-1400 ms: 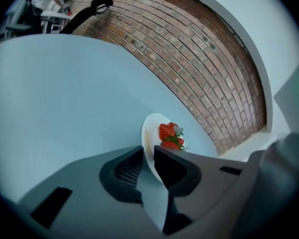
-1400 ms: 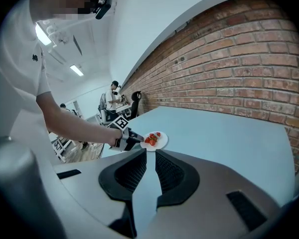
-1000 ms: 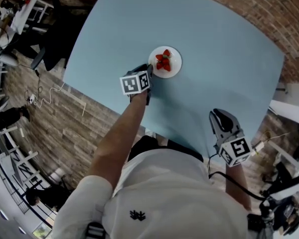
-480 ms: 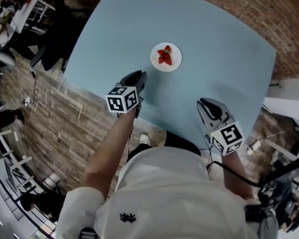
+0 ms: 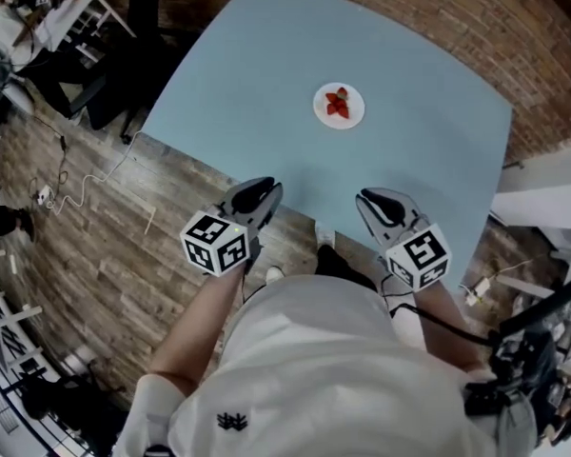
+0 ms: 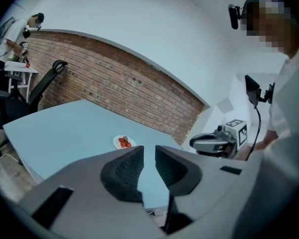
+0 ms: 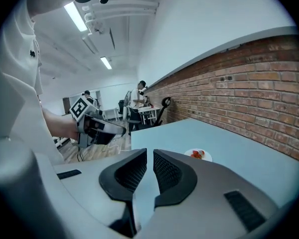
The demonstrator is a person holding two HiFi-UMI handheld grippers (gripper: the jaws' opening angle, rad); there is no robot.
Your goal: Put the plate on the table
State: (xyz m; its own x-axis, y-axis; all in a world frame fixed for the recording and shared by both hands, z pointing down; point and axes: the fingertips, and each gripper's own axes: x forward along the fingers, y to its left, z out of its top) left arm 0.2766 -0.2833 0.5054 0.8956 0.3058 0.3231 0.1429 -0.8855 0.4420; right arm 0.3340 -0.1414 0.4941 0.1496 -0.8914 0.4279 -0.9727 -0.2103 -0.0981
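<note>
Head view first: where do you make the plate (image 5: 340,106)?

I see it flat on the pale blue table (image 5: 266,65), toward the far side from the person, with strawberries (image 5: 338,103) on top. It stands free, nothing touching it.

And your two grippers?

I've got both well back from it, at the near edge of the table. The left gripper (image 5: 263,190) sits over the near-left edge and the right gripper (image 5: 373,201) over the near-right edge, and both noses point toward the plate.

What are the left fingers (image 6: 129,168) doing?

From the left gripper view I read them as drawn close together, with only a thin slit between the ribbed pads. Nothing is in that slit. Past the tips I can see the plate small on the table, with a brick wall (image 6: 119,83) behind it.

And the right?

Same story in the right gripper view: the pads (image 7: 165,171) are pulled close and pinch nothing. The plate shows beyond them to the right, clear of the tips, and the left gripper appears off to the left.
</note>
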